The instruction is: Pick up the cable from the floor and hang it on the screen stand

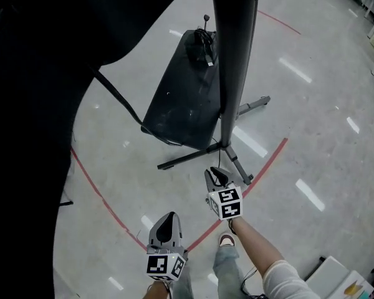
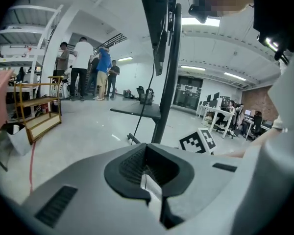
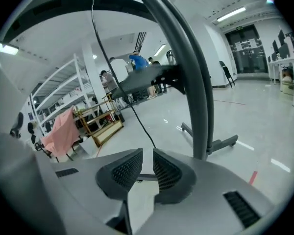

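The screen stand's dark pole [image 1: 232, 73] rises from legs [image 1: 249, 106] on the floor and carries a black shelf [image 1: 181, 104]. A black cable bundle [image 1: 203, 47] lies at the shelf's far end, and a thin black cable [image 1: 118, 98] runs from the dark screen at the left down to the shelf. My right gripper [image 1: 218, 178] hovers just before the stand's base, its jaws a narrow gap apart with nothing between them; the thin cable [image 3: 118, 89] hangs in front of it. My left gripper [image 1: 167, 226] is nearer me and lower left, shut and empty.
Red tape lines [image 1: 268, 164] cross the grey floor around the stand. White boxes [image 1: 336, 279] sit at the lower right by my feet. Several people [image 2: 83, 67] stand far off beside a yellow rack [image 2: 36, 106], and a pink cloth [image 3: 59, 131] hangs on shelving.
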The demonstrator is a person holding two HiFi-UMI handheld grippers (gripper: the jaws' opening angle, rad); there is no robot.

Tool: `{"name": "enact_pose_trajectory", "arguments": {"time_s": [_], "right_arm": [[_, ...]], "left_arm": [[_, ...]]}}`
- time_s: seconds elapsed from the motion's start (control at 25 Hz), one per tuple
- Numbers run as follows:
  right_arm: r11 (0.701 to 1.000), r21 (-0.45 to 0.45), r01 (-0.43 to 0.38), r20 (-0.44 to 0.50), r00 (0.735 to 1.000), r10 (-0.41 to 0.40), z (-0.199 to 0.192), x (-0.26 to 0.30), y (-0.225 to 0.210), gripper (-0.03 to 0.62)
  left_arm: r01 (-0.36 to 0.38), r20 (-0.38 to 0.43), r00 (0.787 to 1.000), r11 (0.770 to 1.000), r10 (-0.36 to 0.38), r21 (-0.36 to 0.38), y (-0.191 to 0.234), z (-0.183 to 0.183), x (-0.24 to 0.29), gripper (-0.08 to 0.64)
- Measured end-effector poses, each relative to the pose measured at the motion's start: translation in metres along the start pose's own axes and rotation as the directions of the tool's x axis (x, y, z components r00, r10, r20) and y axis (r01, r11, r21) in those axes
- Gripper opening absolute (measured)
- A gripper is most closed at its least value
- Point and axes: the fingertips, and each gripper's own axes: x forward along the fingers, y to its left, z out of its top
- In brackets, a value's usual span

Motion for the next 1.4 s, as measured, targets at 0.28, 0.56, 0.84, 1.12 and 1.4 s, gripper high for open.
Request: {"name": "enact_pose_trajectory", "arguments": {"time_s": [0.28,0.56,0.84,1.12,1.4], "right_arm": [[0.996,-0.086,-0.009,-0.001,1.000,0.009,-0.025,0.091,-0.020,0.091],[0.993,-0.116,-0.039,-0.010,0.999,0.039,-0.028,0.165,-0.027,0.094],[0.977,-0.204,-0.067,-0.044,0.997,0.059,-0.041,0.207,-0.026,0.094],[0.963,-0.265,-0.043,-0.056,0.998,0.029,-0.042,0.232,-0.027,0.079],[0.981,-0.185,-0.052,-0.025,0.999,0.048,-0.045,0.176,-0.030,0.035]], "left_arm": [[-0.029,0.007,1.000,1.000,0.029,-0.006,0.031,-0.038,0.030,0.003],[-0.049,0.049,0.998,0.999,0.050,-0.006,0.060,-0.058,0.064,0.003],[-0.068,0.094,0.993,0.997,0.070,-0.032,0.077,-0.070,0.088,0.003],[-0.065,0.116,0.991,0.998,0.067,-0.017,0.085,-0.072,0.082,0.003],[-0.069,0.077,0.994,0.996,0.073,-0.060,0.079,-0.072,0.062,0.003]]}}
